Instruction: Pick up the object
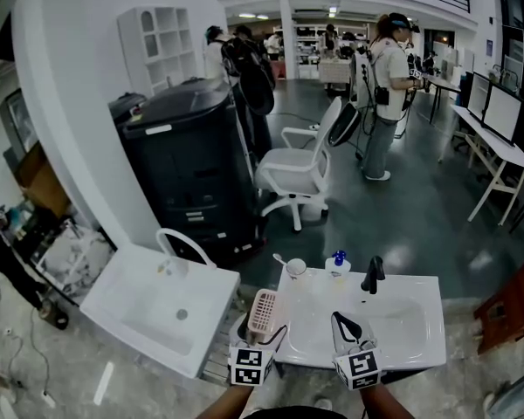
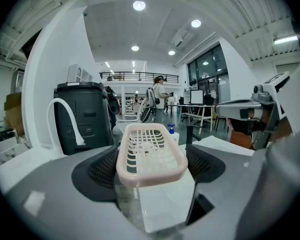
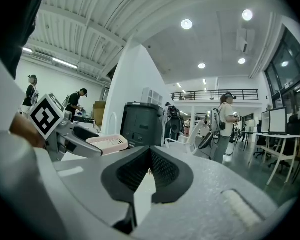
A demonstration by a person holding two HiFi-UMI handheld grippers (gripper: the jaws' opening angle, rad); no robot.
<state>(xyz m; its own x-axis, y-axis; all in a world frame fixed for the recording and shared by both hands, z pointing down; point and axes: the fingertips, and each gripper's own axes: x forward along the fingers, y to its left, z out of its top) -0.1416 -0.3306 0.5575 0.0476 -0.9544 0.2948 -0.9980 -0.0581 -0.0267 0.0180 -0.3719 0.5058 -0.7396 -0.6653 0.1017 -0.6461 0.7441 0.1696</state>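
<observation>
A pink slotted plastic basket (image 1: 263, 310) is held between the jaws of my left gripper (image 1: 260, 323), above the left rim of the white sink (image 1: 419, 339). In the left gripper view the basket (image 2: 151, 154) lies flat between the two dark pads, and the left gripper (image 2: 151, 166) is shut on it. My right gripper (image 1: 339, 318) hovers over the sink basin with its jaws shut and nothing between them. The right gripper view shows its own right gripper (image 3: 150, 153) closed, with the basket (image 3: 109, 143) off to the left.
At the sink's back edge stand a black faucet (image 1: 372, 274), a blue-capped bottle (image 1: 338, 264) and a white cup (image 1: 295, 268). A second white sink (image 1: 131, 308) with a white faucet (image 1: 185, 244) sits left. Beyond are a black bin (image 1: 192, 164), a white chair (image 1: 301, 168) and several people.
</observation>
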